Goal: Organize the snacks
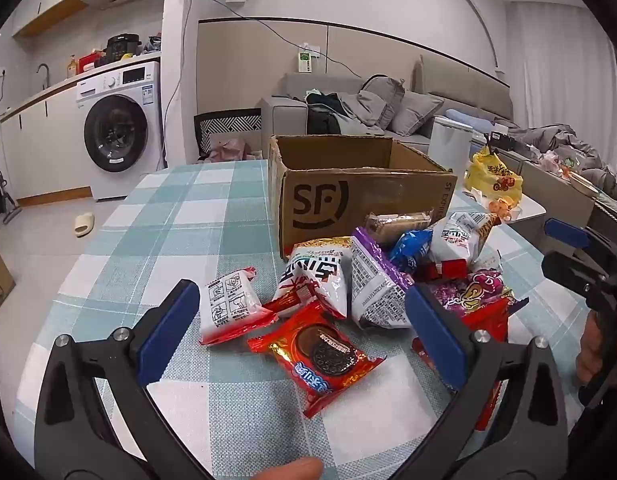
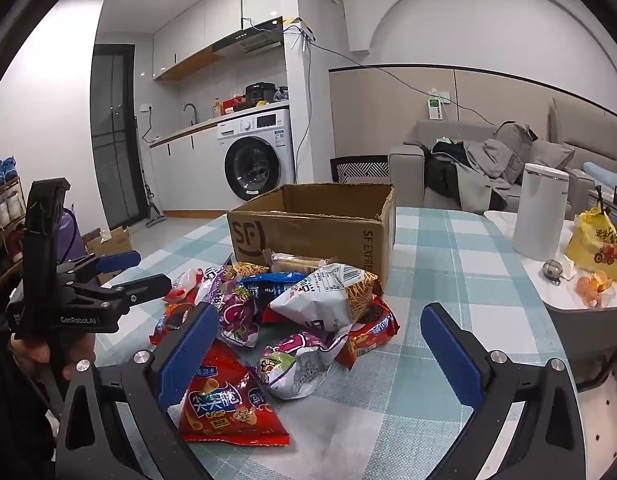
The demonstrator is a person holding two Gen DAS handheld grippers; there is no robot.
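Note:
A pile of snack packets lies on the checked tablecloth in front of an open cardboard box [image 1: 348, 196], also in the right wrist view [image 2: 308, 228]. My left gripper [image 1: 302, 336] is open, its jaws wide around a red Oreo packet [image 1: 320, 354], beside a white-and-red packet [image 1: 228, 308]. It also shows in the right wrist view [image 2: 136, 270], open. My right gripper [image 2: 322, 356] is open above a red crisp bag [image 2: 224, 404] and a purple-and-silver packet [image 2: 296, 364]. It shows at the right edge of the left wrist view [image 1: 564, 248].
A white canister [image 2: 542, 212], a yellow bag [image 2: 600, 246] and orange fruit [image 2: 594, 286] sit on a side table to the right. A sofa stands behind, a washing machine [image 1: 116, 128] at the back left. The tablecloth [image 1: 180, 216] stretches left of the box.

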